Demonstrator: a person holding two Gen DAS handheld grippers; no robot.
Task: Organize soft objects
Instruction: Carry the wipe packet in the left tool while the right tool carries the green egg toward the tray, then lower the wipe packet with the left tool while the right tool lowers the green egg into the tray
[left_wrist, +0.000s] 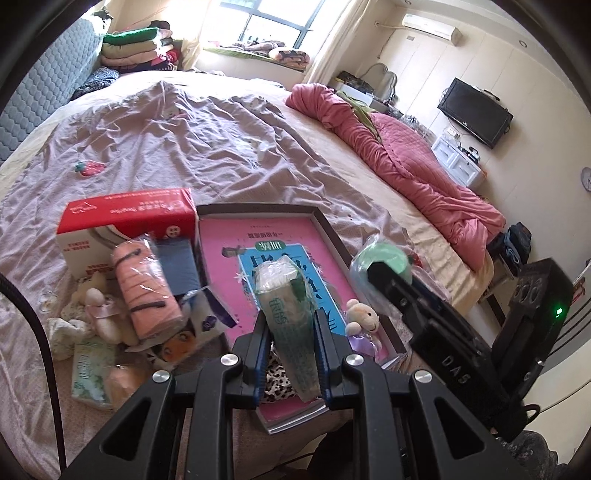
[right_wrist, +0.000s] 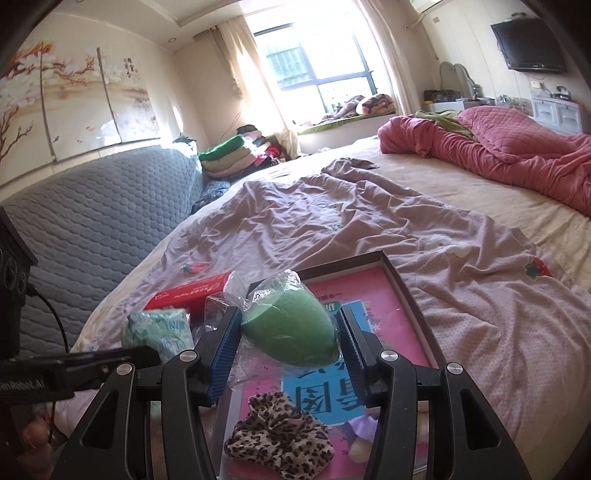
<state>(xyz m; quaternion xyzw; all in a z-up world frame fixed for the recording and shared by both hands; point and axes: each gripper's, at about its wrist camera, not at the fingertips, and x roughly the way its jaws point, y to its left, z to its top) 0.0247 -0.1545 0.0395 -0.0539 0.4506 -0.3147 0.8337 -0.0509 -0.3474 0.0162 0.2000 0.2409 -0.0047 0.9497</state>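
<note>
My left gripper (left_wrist: 291, 328) is shut on a green tissue pack (left_wrist: 286, 314) and holds it above the shallow box (left_wrist: 325, 225) with the pink book. My right gripper (right_wrist: 288, 332) is shut on a green sponge in clear plastic (right_wrist: 291, 328), also above the box (right_wrist: 402, 280); the sponge also shows in the left wrist view (left_wrist: 384, 258). A leopard-print scrunchie (right_wrist: 277, 435) lies in the box. A small plush lamb (left_wrist: 362, 317) lies at the box's right edge. The tissue pack also shows in the right wrist view (right_wrist: 162, 328).
Left of the box are a red tissue box (left_wrist: 125, 218), a rolled pink towel in plastic (left_wrist: 147, 288), a white plush toy (left_wrist: 99, 306) and another green tissue pack (left_wrist: 92, 373). A pink quilt (left_wrist: 406, 158) lies at the bed's right. A grey headboard (right_wrist: 92, 218) stands on the left.
</note>
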